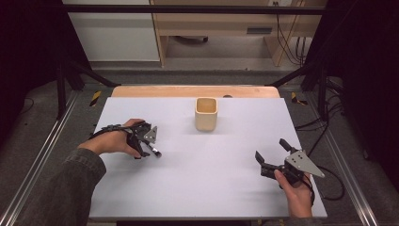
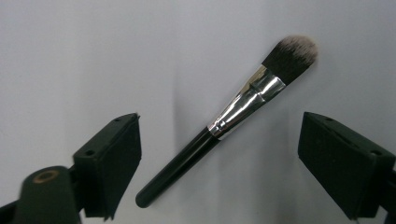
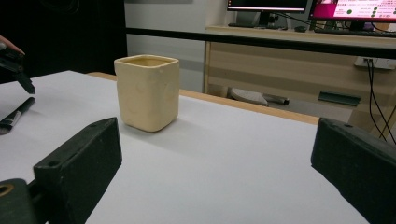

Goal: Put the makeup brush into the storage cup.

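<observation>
- Pale grey tabletop [image 1: 197,188] spreads across my high view, a wooden strip along its far edge.
- Cream square cup [image 1: 206,114] stands upright near the far middle, well apart from both of my tools.
- Right hand-held gripper [image 1: 271,155] rests at the near right, jaws spread wide with nothing between them.
- Left hand-held gripper [image 2: 219,154] hangs released over the brush, its pads clear of it.
- Black-handled makeup brush [image 2: 233,116] lies flat on the tabletop between those jaws, bristles pointing away.
</observation>
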Demonstrator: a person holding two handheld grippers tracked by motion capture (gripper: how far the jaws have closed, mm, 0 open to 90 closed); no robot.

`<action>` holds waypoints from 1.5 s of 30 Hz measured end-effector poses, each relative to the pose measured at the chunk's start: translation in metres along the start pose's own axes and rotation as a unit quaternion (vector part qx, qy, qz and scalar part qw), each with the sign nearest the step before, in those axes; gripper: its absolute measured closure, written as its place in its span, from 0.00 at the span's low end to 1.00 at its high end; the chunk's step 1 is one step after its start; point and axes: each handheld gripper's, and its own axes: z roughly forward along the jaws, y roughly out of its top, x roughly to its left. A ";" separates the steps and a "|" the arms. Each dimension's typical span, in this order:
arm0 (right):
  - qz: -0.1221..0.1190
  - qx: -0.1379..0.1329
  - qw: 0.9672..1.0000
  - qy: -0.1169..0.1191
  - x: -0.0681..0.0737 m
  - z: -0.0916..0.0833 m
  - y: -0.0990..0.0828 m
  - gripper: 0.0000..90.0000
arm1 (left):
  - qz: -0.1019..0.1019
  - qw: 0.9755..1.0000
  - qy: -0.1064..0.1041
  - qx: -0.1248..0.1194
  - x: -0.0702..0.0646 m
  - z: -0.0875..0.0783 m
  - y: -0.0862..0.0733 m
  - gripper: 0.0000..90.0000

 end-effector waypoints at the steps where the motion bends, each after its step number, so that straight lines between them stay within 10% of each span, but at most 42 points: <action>1: 0.000 0.000 1.000 0.000 0.000 0.000 0.000 0.03 | 0.001 1.000 -0.003 0.002 -0.001 0.001 0.000 0.17; 45: -0.004 0.003 1.000 0.002 0.000 0.001 -0.001 0.03 | 0.018 0.999 -0.027 0.013 -0.004 0.008 0.011 0.56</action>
